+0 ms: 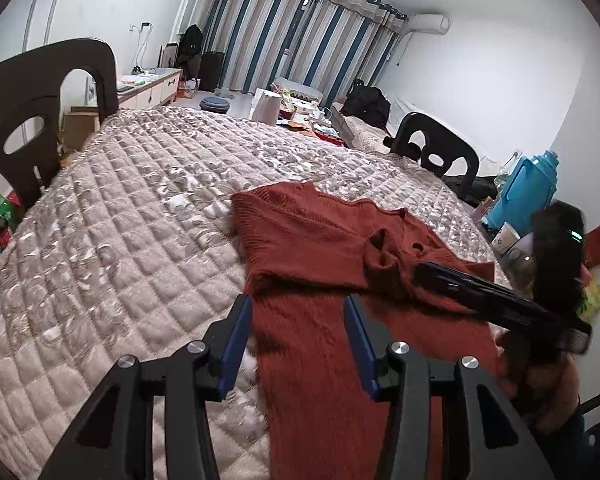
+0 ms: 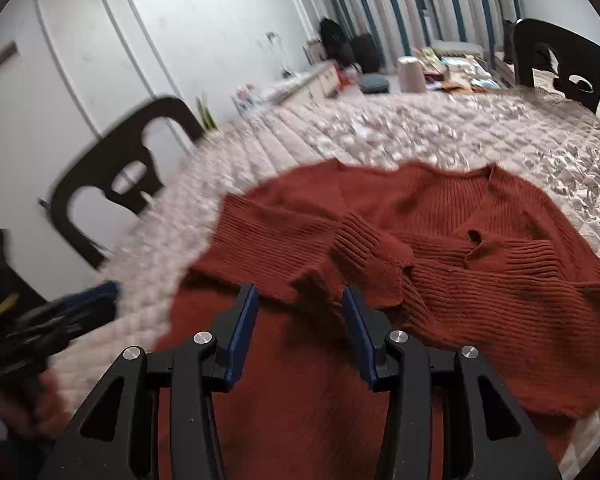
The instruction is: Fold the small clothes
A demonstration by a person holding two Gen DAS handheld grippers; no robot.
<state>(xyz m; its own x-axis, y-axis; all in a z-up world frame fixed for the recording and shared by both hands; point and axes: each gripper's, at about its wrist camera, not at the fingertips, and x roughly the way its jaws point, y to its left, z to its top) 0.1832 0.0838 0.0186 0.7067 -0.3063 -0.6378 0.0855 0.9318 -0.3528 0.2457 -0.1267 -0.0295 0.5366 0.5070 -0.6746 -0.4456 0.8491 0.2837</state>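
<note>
Sweater (image 1: 324,248), rust-red and rib-knit, is lying on a quilted cover (image 1: 120,208) that is draping the worktop, near the edge closest to the cameras. Its lower hem is running out of frame at the bottom of both views, so the full length cannot be seen. The right wrist view is smeared with motion blur, especially along its left side, leaving the far objects hard to make out.

Both sleeves are lying folded across the chest, their ribbed cuffs crossing just below the V-neck. The body is lying mostly flat.

Left hand-held gripper (image 1: 298,304) is hovering over the sweater's lower body with its blue-padded jaws apart and nothing between them. Right hand-held gripper (image 2: 300,296) is hanging above the folded sleeve, jaws likewise apart and gripping nothing. A person's hand (image 1: 548,384), partly cut off, is holding the right tool.

Pale pink quilting is covering the whole worktop. Dark chairs (image 1: 32,120) are standing around it. Striped curtains (image 1: 300,36) are hanging along the far wall, and a blue flask (image 1: 528,192) is standing at the right.
</note>
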